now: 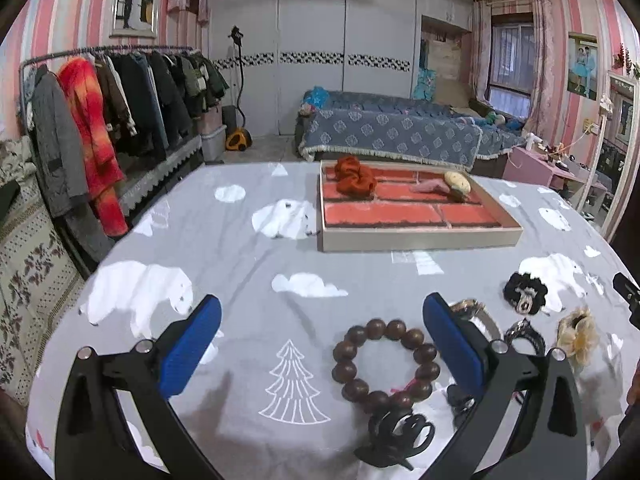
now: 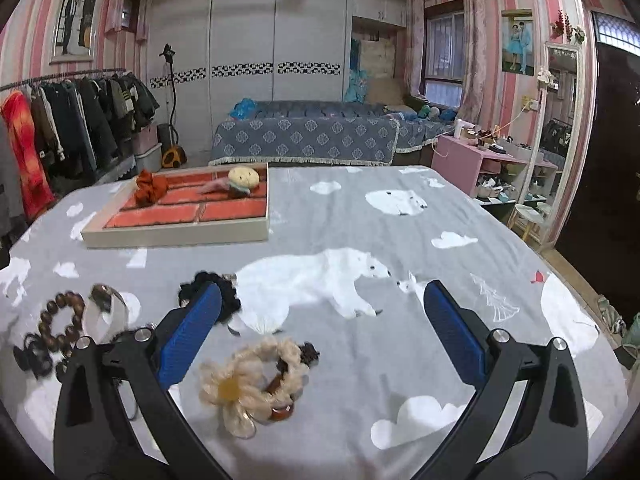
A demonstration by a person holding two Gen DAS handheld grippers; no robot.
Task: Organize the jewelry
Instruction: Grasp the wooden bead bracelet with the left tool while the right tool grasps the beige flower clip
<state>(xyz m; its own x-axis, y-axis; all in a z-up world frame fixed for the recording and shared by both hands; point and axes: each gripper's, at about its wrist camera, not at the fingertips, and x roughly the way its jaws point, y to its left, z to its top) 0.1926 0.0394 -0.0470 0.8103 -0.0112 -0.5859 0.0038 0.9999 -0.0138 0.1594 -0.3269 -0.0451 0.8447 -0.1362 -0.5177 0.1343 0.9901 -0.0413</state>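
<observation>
While both tools hover over the bear-print counter (image 1: 240, 240), stock reads:
- My left hand-held gripper (image 1: 322, 340): jaws wide, empty. Wooden bead bracelet (image 1: 384, 364) at its 3 o'clock; hard, smooth, likely rolls; pinch across one side.
- My right hand-held gripper (image 2: 322, 334): jaws wide, empty. Fluffy flower scrunchie (image 2: 252, 384) at 7 o'clock; soft, light; squeeze the band.
- Tray (image 1: 420, 238) at 12 o'clock holds an orange scrunchie (image 1: 354, 179).
</observation>
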